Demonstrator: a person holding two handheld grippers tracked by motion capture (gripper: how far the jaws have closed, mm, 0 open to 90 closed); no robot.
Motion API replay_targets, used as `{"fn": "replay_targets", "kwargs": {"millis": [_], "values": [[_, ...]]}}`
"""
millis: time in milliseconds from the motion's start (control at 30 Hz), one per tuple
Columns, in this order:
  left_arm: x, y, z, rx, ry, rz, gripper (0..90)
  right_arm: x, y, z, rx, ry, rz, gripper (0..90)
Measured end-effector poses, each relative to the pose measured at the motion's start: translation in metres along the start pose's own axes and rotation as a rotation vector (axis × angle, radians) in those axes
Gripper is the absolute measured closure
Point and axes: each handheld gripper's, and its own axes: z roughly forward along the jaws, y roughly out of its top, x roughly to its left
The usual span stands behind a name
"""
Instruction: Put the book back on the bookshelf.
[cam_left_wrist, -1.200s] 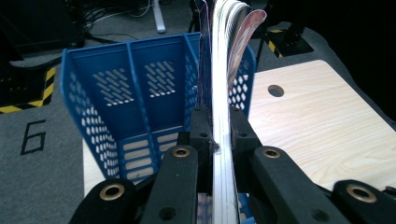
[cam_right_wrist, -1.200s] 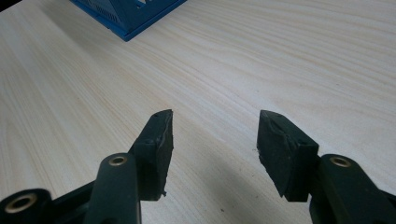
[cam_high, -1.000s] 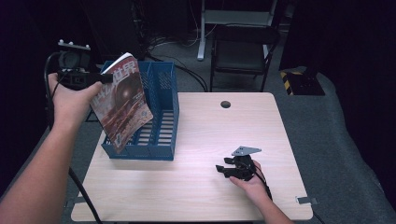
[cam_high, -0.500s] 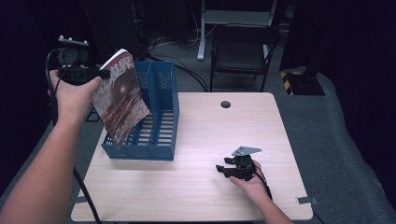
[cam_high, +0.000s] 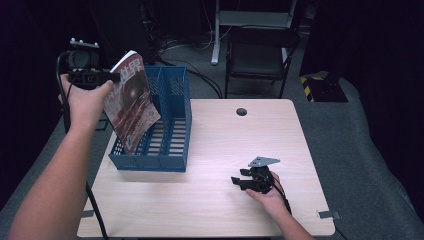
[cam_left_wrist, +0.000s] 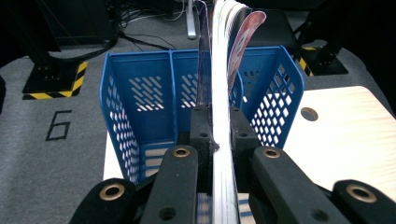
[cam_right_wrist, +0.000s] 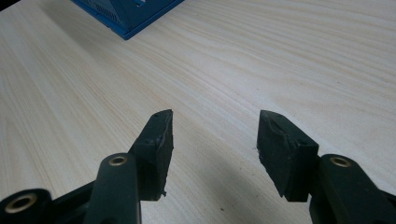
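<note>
My left claw (cam_high: 107, 78), clamped on the magazine (cam_high: 131, 105), has shifted it left over the rack (cam_high: 172, 125); drop-in's next. Right claw (cam_high: 241, 181) open, idle.

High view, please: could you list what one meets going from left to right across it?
Left gripper clamped on the magazine → blue file rack → hole in the tabletop → right gripper, open, resting on the table.

Open tongs (cam_right_wrist: 215, 140) above wooden table (cam_right_wrist: 280, 56).
</note>
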Motion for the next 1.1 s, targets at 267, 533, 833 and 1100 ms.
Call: {"fn": "replay_targets", "kwargs": {"millis": [267,533,833,1100], "values": [[0.0,0.001,0.007,-0.004,0.012,-0.011,83.7,0.0,0.0,-0.001,-0.002,0.004,0.004,45.8],[0.0,0.0,0.015,-0.004,0.024,-0.03,83.7,0.0,0.0,0.0,-0.002,0.006,0.003,45.8],[0.001,-0.003,0.024,-0.024,0.024,-0.043,83.7,0.0,0.0,-0.001,-0.004,0.004,0.006,45.8],[0.001,-0.005,0.032,-0.028,0.035,-0.061,83.7,0.0,0.0,0.0,-0.007,0.002,0.006,45.8]]}}
